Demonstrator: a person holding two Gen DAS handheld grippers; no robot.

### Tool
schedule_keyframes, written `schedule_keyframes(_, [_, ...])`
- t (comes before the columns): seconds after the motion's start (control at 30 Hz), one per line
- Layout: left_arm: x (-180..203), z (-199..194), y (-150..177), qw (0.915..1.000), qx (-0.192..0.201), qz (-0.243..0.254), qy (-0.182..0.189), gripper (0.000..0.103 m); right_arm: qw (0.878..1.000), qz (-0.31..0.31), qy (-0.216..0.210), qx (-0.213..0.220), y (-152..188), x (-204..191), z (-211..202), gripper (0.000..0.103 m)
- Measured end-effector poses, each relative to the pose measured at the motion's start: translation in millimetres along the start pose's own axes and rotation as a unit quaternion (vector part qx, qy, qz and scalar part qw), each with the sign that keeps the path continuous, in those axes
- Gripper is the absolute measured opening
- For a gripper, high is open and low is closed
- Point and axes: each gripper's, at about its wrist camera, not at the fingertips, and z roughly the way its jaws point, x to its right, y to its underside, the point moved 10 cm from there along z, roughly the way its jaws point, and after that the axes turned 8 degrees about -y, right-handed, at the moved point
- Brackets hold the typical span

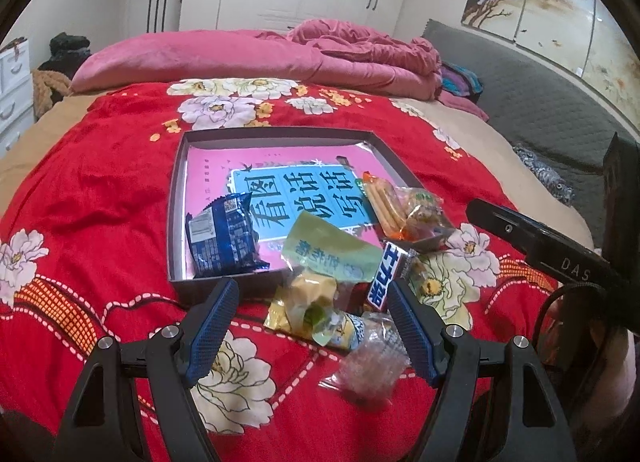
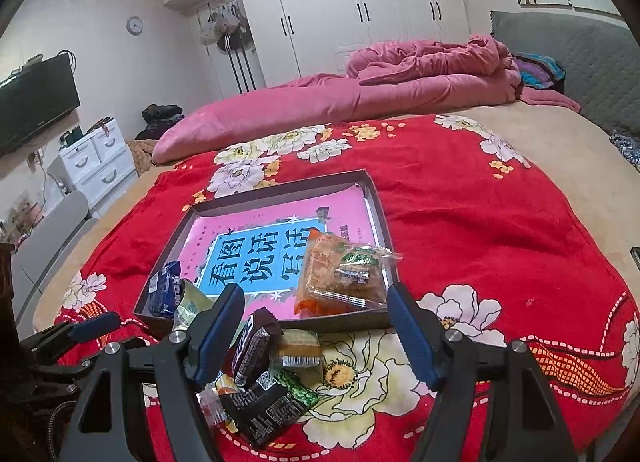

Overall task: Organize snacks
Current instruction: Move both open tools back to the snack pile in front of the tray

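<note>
Left gripper [image 1: 314, 298], right gripper [image 2: 316, 304] wide open, empty.

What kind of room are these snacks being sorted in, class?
Most likely a bedroom: the snacks lie on a bed with a red floral bedspread, a pink quilt bunched behind, and white wardrobes along the wall.

The pink book [image 1: 280, 197] in the tray reads "看图说话写话"; the right gripper [image 1: 576, 264] body reads "DAS".

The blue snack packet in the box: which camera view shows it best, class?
The left wrist view: the blue snack packet lies whole and unobstructed. The right wrist view shows it small, partly behind another wrapper.
</note>
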Motion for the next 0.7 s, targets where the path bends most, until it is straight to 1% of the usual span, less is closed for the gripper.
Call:
schedule_keyframes(0.27, [6,-2,12,0.9999,-0.013,0.010,0.003,0.078,1.000,0.007,0.000,-0.006,7,6,-2,0.073])
schedule_keyframes(0.7, [17,0,27,0.9991,-0.030,0.030,0.004,0.078,1.000,-0.001,-0.004,-0.023,21,2,3,0.073])
